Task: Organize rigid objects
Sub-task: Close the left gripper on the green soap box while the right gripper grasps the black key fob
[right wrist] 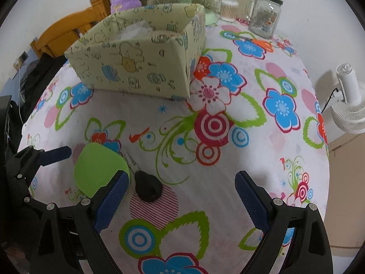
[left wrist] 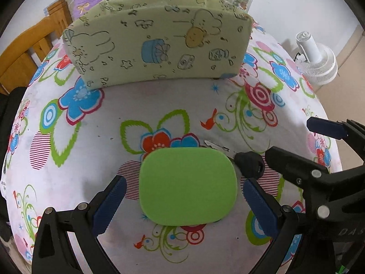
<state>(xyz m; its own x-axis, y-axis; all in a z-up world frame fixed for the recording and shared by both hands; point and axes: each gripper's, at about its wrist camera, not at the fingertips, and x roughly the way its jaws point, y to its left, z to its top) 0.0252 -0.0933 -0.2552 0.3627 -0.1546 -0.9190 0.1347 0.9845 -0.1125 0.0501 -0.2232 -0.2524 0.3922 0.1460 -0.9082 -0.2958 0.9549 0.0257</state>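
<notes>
Where walls stand white, floral tablecloth spreads.

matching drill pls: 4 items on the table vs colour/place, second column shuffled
1. flat pad
2. key
3. fabric box
4. glass jar

a. black head, lying beside the pad
b. far edge of the table, green lid
c. bright green, between the left claw's open fingers
d. pale green, cartoon print, open top

Pairs: 1-c, 2-a, 3-d, 4-b
</notes>
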